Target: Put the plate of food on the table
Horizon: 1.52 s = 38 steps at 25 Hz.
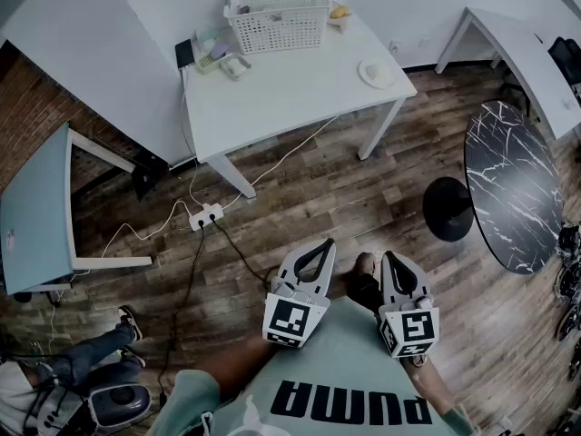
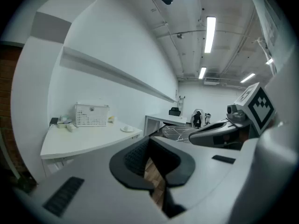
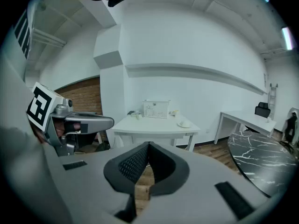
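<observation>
My left tool [image 1: 323, 243] and right tool [image 1: 392, 256], bottom middle of frame: both pressed together, empty. Plate of food [image 1: 375, 73] sits on white worktop [image 1: 290, 89], upper middle, well apart from them.

A white perforated basket [image 1: 277, 16], a power strip [image 1: 207, 215] on the plank floor [image 1: 309, 198], a round black marble tabletop [image 1: 513, 184], a teal desk [image 1: 34, 212].

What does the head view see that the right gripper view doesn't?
Only the head view shows the power strip on the floor and the blue-green table at the left. Only the right gripper view shows the ceiling light and the long wall ledge. Both show the white table, the basket, the plate and the black marble table.
</observation>
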Tool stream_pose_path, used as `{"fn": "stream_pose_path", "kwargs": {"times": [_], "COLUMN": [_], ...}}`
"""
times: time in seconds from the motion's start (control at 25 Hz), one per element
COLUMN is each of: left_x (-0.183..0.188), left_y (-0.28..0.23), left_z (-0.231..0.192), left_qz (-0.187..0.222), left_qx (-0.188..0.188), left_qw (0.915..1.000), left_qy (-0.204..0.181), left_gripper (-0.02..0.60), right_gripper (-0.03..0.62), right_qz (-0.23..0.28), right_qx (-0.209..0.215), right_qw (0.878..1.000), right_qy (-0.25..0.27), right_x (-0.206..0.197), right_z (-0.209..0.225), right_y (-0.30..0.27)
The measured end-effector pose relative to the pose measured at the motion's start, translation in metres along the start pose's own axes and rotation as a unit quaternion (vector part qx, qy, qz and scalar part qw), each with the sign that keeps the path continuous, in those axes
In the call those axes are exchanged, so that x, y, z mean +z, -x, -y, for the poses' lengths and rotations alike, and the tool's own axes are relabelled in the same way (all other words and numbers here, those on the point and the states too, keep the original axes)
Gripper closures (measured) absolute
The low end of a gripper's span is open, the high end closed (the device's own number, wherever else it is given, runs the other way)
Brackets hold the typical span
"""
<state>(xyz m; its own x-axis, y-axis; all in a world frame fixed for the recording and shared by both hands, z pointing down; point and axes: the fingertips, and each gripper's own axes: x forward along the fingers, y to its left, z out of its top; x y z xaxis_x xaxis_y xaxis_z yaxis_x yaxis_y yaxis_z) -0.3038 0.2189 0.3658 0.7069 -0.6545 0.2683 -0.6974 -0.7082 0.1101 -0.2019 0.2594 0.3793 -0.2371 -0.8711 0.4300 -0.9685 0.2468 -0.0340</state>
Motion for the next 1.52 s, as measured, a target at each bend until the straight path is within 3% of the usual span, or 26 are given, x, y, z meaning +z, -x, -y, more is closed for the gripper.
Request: {"fn": "stream_pose_path", "kwargs": {"times": [0.4, 1.0, 1.52], "left_x": [0.011, 0.048, 0.051], "left_y": [-0.061, -0.178, -0.222], "left_z": [-0.014, 0.015, 0.023], "left_qz": [-0.008, -0.027, -0.04], "left_qx": [0.041, 0.112, 0.141], "left_qw": [0.9991, 0.9933, 0.9892], "left_qy": [-0.003, -0.01, -0.002], "left_gripper": [0.575, 0.575, 0.575], "right_gripper": [0.586, 0.586, 0.586], "right_qz": [0.005, 0.039, 0.038], "right_qx": [0.039, 0.104, 0.13], "right_qw": [0.999, 0.993, 0.99], "right_qy": [0.003, 0.034, 0.039], "right_x": [0.012, 0.052, 0.056], "right_z": [0.054, 0.179, 0.229], "right_y": [-0.049, -0.095, -0.118]}}
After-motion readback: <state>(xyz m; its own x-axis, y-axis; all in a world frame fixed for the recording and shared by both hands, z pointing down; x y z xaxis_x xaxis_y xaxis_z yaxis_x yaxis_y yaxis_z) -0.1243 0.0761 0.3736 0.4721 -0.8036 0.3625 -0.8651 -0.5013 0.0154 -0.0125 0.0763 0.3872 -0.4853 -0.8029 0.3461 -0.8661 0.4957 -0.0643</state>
